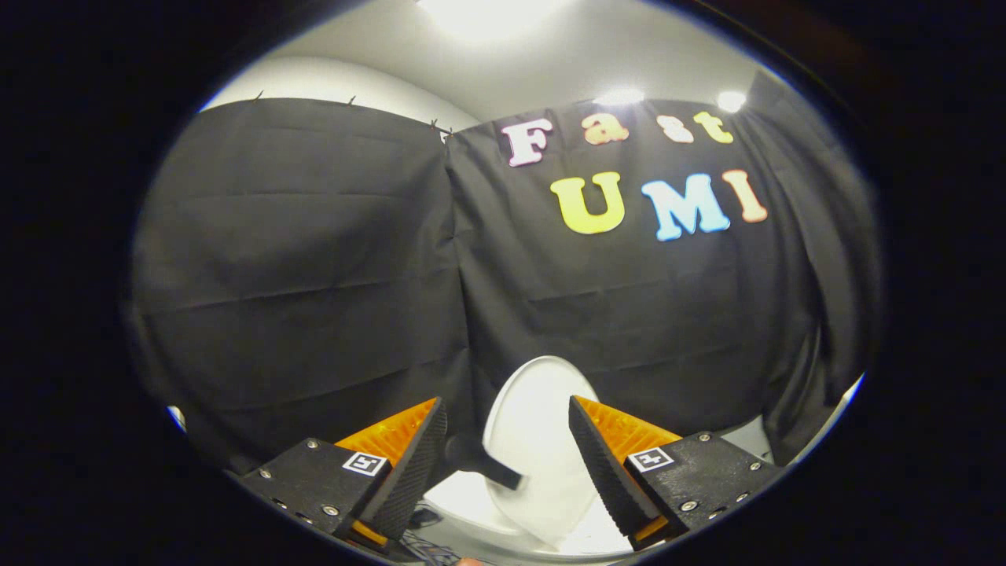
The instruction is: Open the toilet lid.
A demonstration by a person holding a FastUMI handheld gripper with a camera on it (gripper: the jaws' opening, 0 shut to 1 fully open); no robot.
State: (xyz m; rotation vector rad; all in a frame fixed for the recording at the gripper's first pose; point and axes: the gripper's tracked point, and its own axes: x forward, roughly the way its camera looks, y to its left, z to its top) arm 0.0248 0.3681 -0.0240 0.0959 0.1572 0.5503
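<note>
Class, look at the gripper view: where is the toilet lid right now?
The toilet lid stands raised just ahead of the open tool, seen between its two fingers and nearer the right one, with the black cloth wall behind it.

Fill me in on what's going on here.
A person is working hand-held tongs on a toilet. The white lid stands raised, nearly upright, between the open fingers and just ahead of them, against the black cloth wall. Neither finger presses on it. A dark bar crosses the lid's lower edge.
</note>
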